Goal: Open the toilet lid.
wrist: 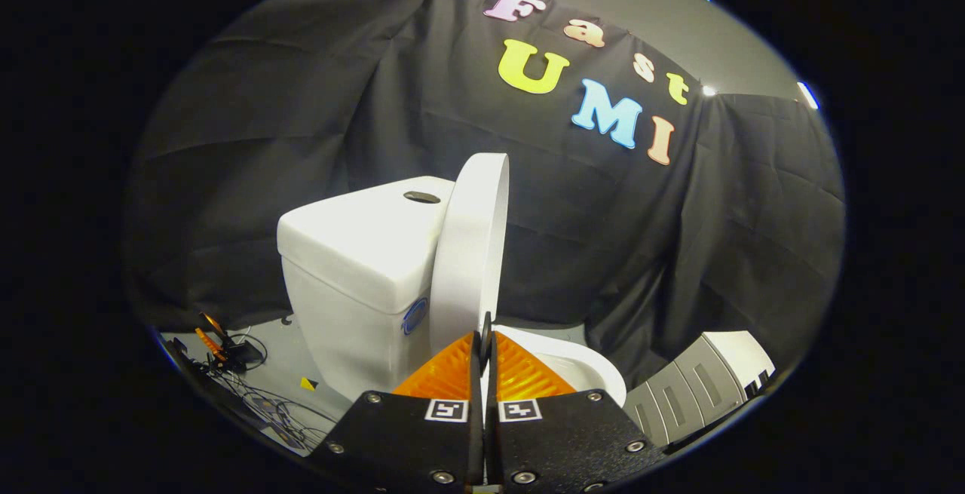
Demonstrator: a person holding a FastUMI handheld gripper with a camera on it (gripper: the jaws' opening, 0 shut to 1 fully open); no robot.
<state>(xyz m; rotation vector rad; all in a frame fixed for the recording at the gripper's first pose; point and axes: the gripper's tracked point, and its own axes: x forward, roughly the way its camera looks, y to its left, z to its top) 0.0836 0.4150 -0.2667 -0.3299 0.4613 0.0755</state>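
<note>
The gripper (483, 339) has its fingers closed together, maybe pinching the upright lid (469, 253) at 12 o'clock; if released early, the lid may fall onto the bowl (580, 366).

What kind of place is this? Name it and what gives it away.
Likely a staged test booth, not a real bathroom: a toilet with its lid raised stands before draped black cloth, with loose cables on the floor. The gripper is shut.

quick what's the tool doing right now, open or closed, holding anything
Tool: closed, fingers together just in front of the raised toilet lid; whether they pinch the lid's edge cannot be told.
</note>
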